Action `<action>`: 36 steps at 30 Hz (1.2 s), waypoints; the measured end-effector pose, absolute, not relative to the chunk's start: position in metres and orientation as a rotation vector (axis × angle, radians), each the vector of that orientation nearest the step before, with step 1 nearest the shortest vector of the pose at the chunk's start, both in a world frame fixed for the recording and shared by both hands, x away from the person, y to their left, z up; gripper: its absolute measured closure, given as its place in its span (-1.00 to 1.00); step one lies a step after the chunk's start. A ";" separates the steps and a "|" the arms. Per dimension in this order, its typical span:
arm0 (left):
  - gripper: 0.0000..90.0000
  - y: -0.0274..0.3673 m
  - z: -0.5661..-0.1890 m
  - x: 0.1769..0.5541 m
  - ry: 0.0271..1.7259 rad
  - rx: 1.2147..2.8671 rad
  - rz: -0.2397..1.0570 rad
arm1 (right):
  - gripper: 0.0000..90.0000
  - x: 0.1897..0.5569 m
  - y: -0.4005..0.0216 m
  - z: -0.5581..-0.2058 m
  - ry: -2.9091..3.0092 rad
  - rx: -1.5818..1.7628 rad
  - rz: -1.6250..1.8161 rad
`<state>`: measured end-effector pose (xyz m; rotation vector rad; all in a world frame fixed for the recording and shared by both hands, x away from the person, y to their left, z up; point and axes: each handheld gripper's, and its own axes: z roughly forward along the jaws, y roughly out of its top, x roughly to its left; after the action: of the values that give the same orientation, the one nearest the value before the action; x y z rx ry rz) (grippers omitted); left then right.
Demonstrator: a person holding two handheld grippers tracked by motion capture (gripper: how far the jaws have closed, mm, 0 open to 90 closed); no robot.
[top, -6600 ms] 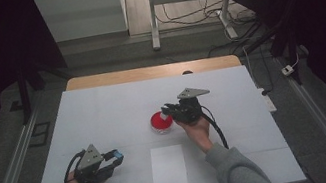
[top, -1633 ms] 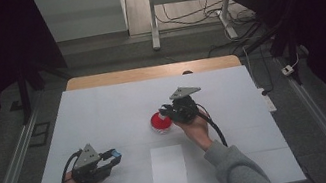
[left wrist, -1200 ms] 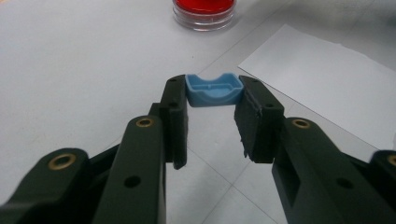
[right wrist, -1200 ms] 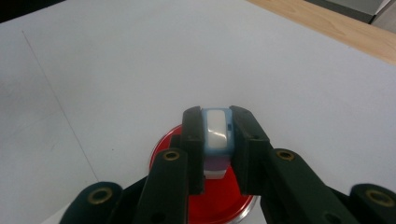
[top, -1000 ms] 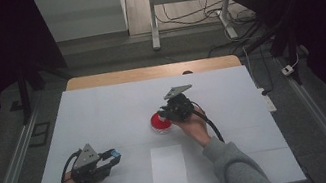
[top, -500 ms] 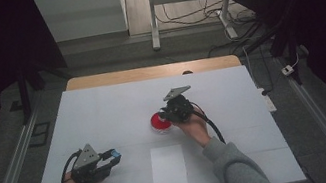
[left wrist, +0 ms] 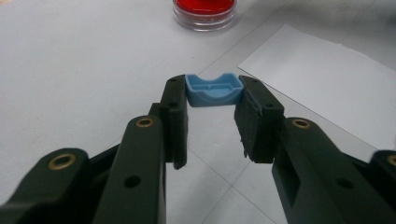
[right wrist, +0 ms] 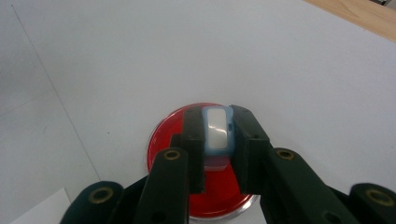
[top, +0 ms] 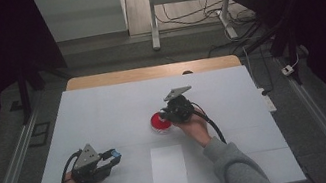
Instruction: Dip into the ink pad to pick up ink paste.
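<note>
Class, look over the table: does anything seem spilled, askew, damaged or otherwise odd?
Nothing stands out. The red dish sits flat with no spill around it, the white sheet lies flat, and each tool holds its small blue piece squarely.

A person's hands hold two grippers over a white table point(top: 103, 107). The right gripper point(top: 168, 116) points down over a red dish point(top: 157, 123). The left gripper point(top: 111, 157) grips a small blue piece point(top: 116, 155). A paper sheet point(top: 168, 168) lies between them, nearer the person.
</note>
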<state>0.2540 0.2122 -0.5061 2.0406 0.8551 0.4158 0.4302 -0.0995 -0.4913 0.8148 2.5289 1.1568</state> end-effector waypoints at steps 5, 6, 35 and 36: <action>0.44 0.212 -0.506 0.254 0.855 2.043 0.415 | 0.69 0.429 -0.098 -0.491 2.528 0.809 1.147; 0.44 0.212 -0.506 0.254 0.855 2.042 0.415 | 0.69 0.429 -0.098 -0.491 2.528 0.810 1.149; 0.44 0.216 -0.508 0.256 0.869 2.030 0.408 | 0.68 0.430 -0.117 -0.474 2.476 0.865 1.352; 0.44 0.216 -0.508 0.256 0.870 2.029 0.408 | 0.68 0.430 -0.117 -0.474 2.478 0.865 1.354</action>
<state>0.2557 0.2157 -0.5082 2.0295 0.8698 0.4076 0.4296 -0.1170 -0.4741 0.8650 2.4780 1.3538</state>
